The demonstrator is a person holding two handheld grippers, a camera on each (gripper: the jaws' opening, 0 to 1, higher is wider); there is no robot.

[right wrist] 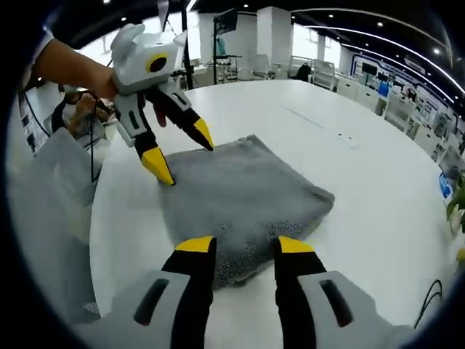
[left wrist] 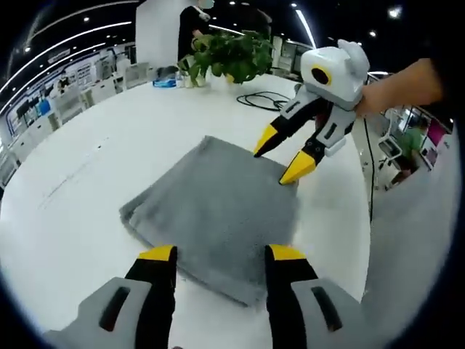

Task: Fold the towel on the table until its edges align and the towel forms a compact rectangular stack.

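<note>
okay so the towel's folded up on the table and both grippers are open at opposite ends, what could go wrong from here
1. Both the left gripper and the right gripper are open at opposite ends of the grey towel; a grab might catch only the top layer and undo the fold.
2. The towel lies near the table edge, so a drag that way could slide it off.

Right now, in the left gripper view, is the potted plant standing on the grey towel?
No. The potted plant stands at the table's far edge, well apart from the towel, which lies folded nearer the camera.
</note>
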